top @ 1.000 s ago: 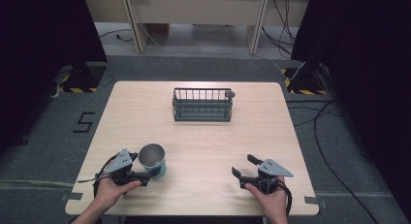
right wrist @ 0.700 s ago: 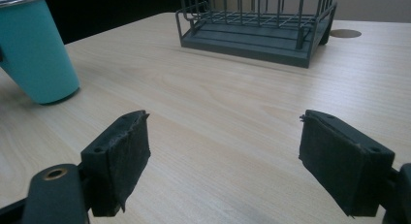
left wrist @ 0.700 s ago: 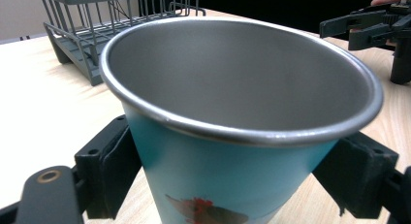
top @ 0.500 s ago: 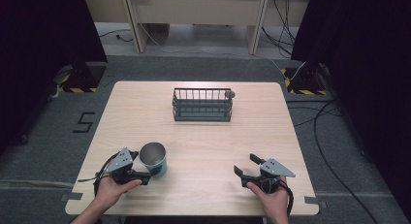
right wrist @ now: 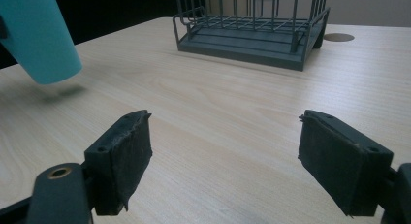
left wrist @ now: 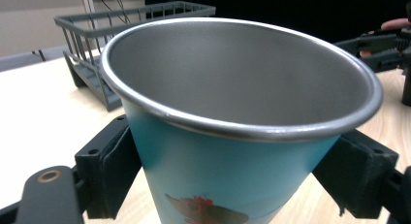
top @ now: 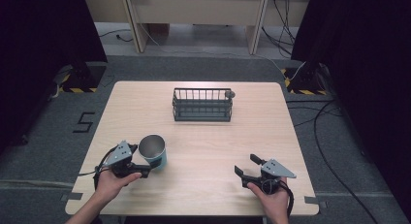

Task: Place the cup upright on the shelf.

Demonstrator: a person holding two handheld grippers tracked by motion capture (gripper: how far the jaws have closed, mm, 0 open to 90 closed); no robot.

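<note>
The left gripper (top: 145, 169) clamps the teal cup (top: 153, 151), lifted clear of the table (top: 203, 141); transfer toward the wire basket (top: 202, 104) remains. The right gripper (top: 248, 167) rests with jaws spread.

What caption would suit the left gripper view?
Left gripper clasps a teal steel cup, wire basket behind.
</note>
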